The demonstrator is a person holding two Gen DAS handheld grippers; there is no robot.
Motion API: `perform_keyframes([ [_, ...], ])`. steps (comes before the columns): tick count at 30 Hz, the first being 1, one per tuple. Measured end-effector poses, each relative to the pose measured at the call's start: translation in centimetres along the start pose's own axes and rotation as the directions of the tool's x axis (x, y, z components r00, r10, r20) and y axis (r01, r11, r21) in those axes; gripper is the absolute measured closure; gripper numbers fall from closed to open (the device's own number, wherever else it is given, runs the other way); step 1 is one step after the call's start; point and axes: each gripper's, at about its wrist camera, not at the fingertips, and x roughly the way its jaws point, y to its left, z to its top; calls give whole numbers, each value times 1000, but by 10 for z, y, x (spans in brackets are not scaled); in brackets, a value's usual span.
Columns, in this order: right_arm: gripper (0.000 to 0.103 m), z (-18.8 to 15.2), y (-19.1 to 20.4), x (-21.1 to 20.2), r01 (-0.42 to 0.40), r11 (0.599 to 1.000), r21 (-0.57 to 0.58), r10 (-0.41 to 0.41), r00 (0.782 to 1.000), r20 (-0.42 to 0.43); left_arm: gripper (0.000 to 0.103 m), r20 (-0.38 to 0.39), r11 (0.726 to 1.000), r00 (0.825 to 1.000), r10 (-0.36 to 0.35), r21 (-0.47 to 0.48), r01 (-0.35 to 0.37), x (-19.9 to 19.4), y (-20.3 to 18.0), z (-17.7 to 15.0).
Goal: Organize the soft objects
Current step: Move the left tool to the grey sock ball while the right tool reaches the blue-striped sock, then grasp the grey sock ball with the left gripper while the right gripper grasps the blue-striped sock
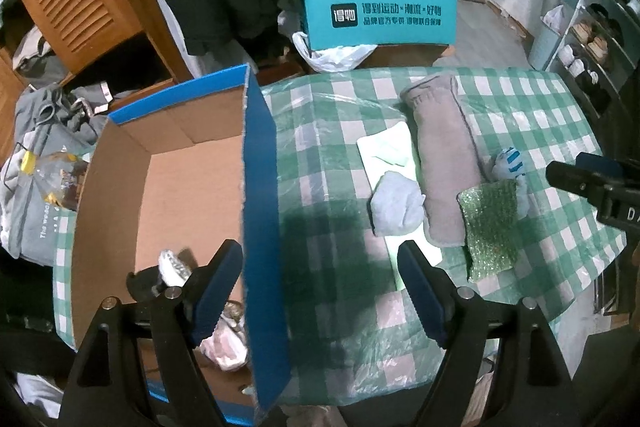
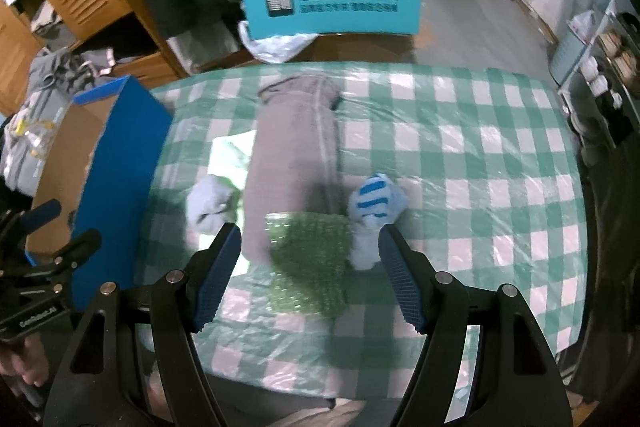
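Soft things lie in a cluster on the bench, which wears a green-and-white checked cloth under clear plastic. A long grey towel lies lengthwise near the middle. Just beside it on the box side sits a pale blue bundle, resting on a flat white-green sheet. At the towel's near end a green sponge overlaps it, and a blue-striped sock touches the sponge's other edge.

A blue box with a brown cardboard inside stands at the bench's left side. In it lie a pink-white item and a small white-grey item, both partly hidden by the gripper fingers.

The left gripper has its jaws spread wide with nothing between the pads; it straddles the box's blue wall, one finger over the box interior, the other over the cloth. The right gripper is also spread wide and grips nothing; it hangs above the sponge, which shows between its fingers, with the sock near its right finger.

Behind the bench stands a teal box with printed lettering, with a white plastic bag below it.
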Motion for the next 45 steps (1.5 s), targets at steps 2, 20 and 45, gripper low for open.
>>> perform_keyframes([
  [2, 32, 2, -7, 4, 18, 1000, 13, -18, 1000, -7, 22, -17, 1000, 1000, -1, -1, 1, 8, -4, 2],
  [20, 32, 20, -44, 48, 65, 995, 78, -59, 996, -72, 21, -78, 998, 997, -9, 65, 14, 49, -38, 25],
  [45, 32, 19, -67, 121, 112, 985, 132, -82, 973, -214, 20, -184, 997, 980, -76, 9, 79, 116, -55, 38],
])
